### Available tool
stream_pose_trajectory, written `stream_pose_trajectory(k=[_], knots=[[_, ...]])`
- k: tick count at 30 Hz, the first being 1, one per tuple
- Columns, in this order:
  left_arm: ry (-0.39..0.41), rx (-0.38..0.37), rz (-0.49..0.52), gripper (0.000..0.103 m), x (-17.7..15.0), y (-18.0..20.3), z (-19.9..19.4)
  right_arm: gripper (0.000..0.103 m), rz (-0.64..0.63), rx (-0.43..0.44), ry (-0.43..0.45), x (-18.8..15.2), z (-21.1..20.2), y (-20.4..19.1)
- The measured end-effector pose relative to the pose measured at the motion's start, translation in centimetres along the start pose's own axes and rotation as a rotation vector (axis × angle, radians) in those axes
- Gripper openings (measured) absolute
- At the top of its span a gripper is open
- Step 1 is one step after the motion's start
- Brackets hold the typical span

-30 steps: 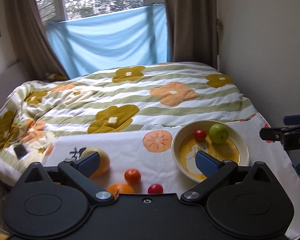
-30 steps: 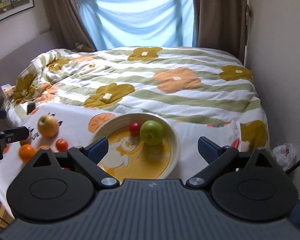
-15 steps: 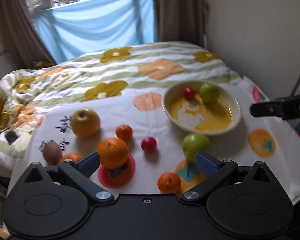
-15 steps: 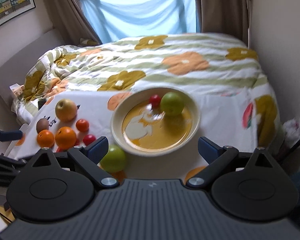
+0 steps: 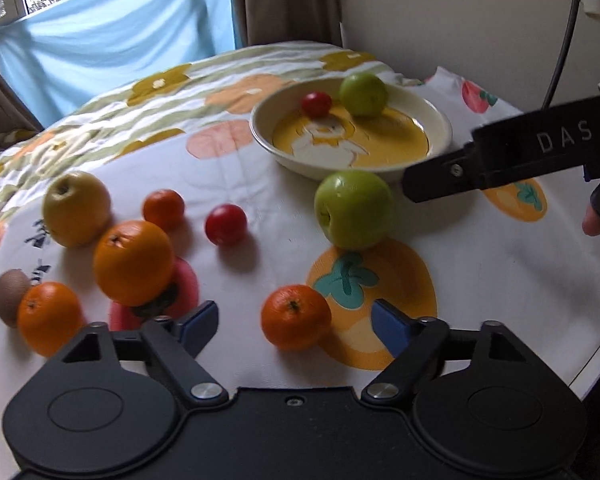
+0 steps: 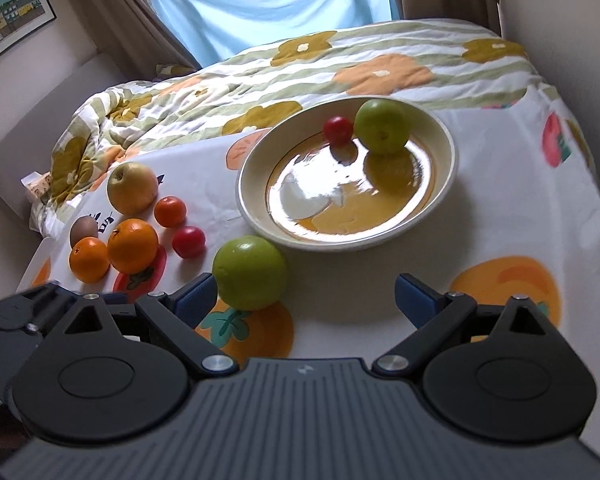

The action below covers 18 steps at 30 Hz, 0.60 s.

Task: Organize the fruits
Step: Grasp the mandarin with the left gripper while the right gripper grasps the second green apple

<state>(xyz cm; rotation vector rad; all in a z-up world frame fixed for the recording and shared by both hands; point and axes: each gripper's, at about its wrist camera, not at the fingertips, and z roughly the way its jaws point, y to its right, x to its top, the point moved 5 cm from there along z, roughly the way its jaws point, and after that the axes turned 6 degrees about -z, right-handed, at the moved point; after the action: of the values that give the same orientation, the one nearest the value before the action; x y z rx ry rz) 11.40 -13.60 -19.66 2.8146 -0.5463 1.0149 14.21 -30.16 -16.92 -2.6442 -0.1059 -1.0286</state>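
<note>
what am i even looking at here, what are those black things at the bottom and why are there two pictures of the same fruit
The black shapes are two hand-held grippers, each with two blue-tipped fingers; a person holds one in each hand. Each carries a wide-angle camera looking forward along its fingers, so you get two views of one scene.

In the left wrist view, the left gripper is open, with a small orange lying between its fingers, not clamped. The black bar entering from the right there is the other gripper. In the right wrist view, the right gripper is open too, with a green apple just by its left finger.

On the fruit-print cloth sit a bowl holding a second green apple and a small red fruit, plus loose fruit: a yellow apple, oranges, another red fruit and a brown kiwi. Nothing is held.
</note>
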Motion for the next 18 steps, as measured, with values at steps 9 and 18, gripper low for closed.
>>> stream_pose_trajectory(k=[9, 18], knots=[[-0.015, -0.023, -0.041, 0.049, -0.1, -0.4, 1.1, 0.103, 0.017, 0.011, -0.015, -0.2, 1.8, -1.1], [-0.021, -0.013, -0.054, 0.043, 0.1, -0.7, 1.0, 0.103, 0.017, 0.04, -0.021, 0.2, 3.0, -2.0]])
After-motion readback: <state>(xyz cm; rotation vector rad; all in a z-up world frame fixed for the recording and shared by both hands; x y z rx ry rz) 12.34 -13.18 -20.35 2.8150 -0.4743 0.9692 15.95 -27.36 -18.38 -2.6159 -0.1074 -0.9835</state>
